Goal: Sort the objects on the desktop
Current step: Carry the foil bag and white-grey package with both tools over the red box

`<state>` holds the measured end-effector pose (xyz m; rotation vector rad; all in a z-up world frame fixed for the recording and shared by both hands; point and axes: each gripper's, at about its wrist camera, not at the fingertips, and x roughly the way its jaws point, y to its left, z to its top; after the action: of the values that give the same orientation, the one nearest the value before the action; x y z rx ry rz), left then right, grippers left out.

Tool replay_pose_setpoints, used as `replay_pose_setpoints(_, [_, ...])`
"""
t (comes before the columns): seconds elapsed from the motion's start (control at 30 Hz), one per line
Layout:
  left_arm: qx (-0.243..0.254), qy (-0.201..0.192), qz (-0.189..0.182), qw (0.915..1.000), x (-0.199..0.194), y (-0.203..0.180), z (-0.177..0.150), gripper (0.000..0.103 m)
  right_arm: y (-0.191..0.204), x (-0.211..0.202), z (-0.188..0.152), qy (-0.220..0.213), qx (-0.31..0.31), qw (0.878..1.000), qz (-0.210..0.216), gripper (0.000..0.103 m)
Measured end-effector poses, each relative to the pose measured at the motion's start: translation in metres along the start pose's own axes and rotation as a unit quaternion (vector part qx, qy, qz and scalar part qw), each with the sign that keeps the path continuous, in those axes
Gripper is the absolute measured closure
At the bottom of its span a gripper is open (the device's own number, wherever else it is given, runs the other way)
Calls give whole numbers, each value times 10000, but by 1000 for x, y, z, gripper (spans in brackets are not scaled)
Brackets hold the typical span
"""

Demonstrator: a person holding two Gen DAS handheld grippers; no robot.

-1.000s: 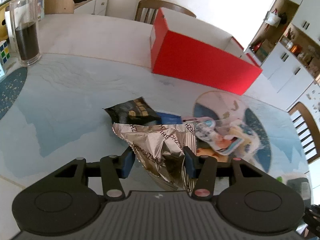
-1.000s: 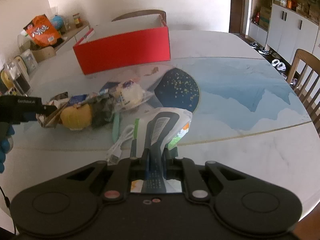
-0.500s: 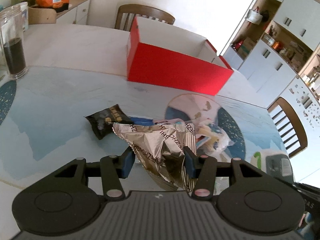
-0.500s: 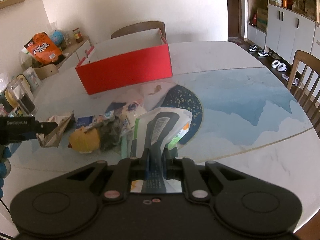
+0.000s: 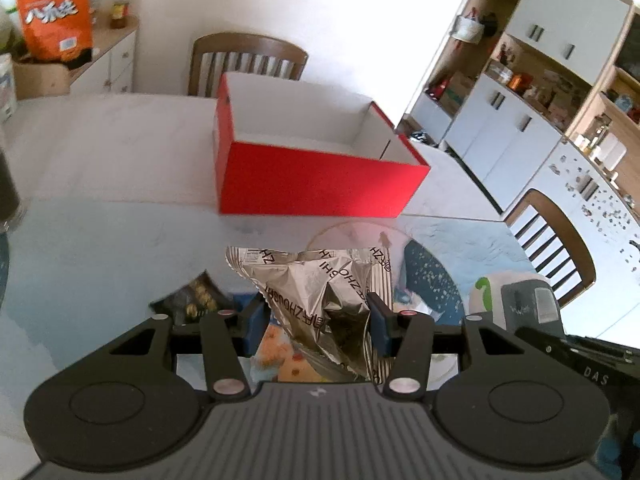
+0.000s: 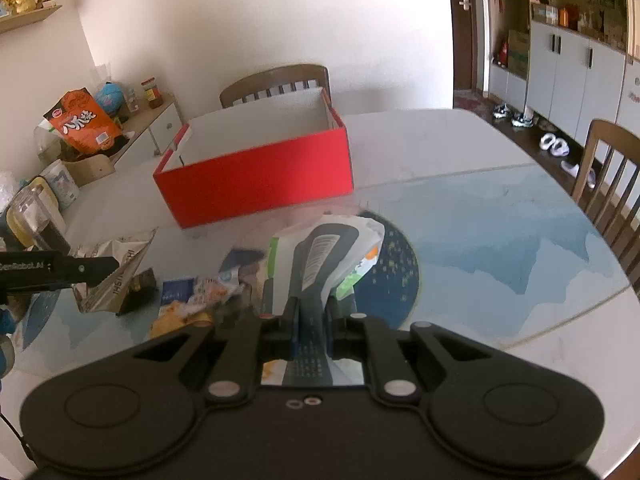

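On the far left of the right-wrist view, a glass jar with dark contents stands on the table. Just right of it, the left gripper pinches a crinkled silver foil packet, lifted clear of the tabletop; in its own camera the blue pads press the packet's sides. Below and right of it a small heap of snack packets lies on the blue mat; a dark packet sits at its left edge. Behind the heap, an open red box with a white interior, nothing visible inside. Centre: right gripper, jaws nearly together, clamped on a white-and-green pouch with a grey panel, held above the dark round placemat. Far right, a wooden chair at the table's edge.
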<state>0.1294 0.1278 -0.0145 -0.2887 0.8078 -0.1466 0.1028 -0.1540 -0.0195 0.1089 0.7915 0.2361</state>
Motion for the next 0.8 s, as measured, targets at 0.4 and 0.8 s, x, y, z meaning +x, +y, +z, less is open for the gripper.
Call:
replay_pose_setpoints(0.4, [383,-210,-204,9988,8,5,38,53,22,9,38,-262,-147,9995,-89,92])
replay_pose_setpoints(0.8, [501,-438,-163,9976,20,-10,75,53,29,23,78,-439,-468,9979,51,92])
